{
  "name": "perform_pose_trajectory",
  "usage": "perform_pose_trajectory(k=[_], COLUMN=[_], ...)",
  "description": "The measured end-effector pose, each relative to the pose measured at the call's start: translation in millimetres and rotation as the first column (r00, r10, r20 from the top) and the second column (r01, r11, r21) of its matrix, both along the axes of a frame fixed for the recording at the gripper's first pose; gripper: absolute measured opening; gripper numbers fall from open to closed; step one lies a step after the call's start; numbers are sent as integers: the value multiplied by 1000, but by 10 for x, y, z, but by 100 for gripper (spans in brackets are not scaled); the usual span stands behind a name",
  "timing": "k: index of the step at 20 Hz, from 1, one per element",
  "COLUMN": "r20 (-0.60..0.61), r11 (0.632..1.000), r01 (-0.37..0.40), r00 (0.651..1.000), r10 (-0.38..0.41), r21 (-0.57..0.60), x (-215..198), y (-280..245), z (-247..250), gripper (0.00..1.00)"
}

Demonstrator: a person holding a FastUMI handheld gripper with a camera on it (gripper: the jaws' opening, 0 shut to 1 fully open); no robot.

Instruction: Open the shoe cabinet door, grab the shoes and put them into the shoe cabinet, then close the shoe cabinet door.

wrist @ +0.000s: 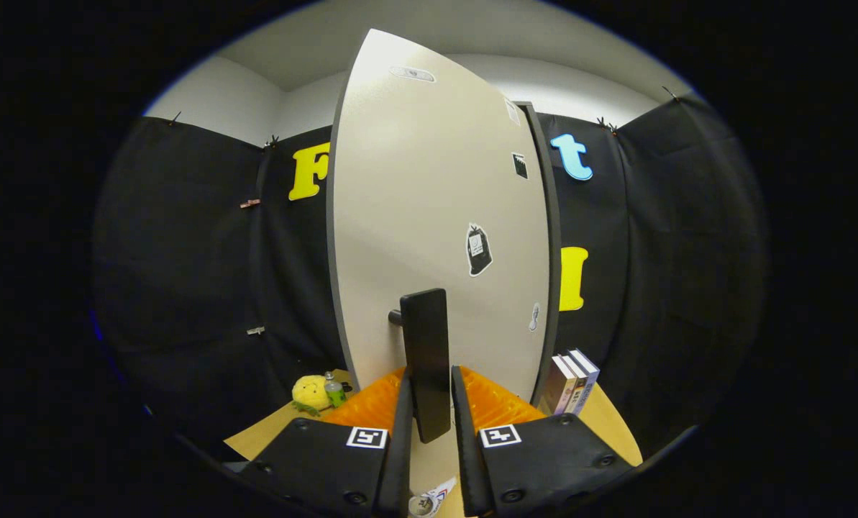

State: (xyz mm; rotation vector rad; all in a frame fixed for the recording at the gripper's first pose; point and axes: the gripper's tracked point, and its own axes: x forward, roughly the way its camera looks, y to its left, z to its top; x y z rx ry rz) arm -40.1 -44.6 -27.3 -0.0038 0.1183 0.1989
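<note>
Starting off to the left of the fingers, a yellow plush toy [311, 393] and a small green bottle [335, 392] sit on the wooden table [256, 435], well clear of the work. Just ahead, between the fingers, stands the dark bar handle [426, 360] of the shoe cabinet door [429, 216]; the gripper [429, 403] is narrowed around it, both fingers lying close along its sides, though whether they truly press on it cannot be told from here. The pale door rises straight beyond the fingers, and whether it is ajar or flush is unclear. To the right of the fingers, a few books [571, 381] stand upright by the door's edge. No shoes are to be seen. By my reading the task sits at the door step, most likely the opening; fetching the shoes, stowing them and closing the door seem to remain
</note>
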Motion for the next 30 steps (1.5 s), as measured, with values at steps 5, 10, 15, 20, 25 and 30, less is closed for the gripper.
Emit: perform_pose_trajectory(k=[5,10,15,20,25,30], r20=[6,58,92,89,107,103], r11=[999,989,963,957,971,990], r01=[49,147,269,290,238,144], r00=[999,988,959,953,966,984], r10=[-49,-145,-268,-289,-237,-144], r21=[-10,-19,3,-4,9,-2], x=[-142,-393,-635,-769,-944,-961], y=[-439,-1054,-1692,-1859,-1689,-1232], z=[47,220,348,372,452,319], gripper=[32,32,8,8,8,8])
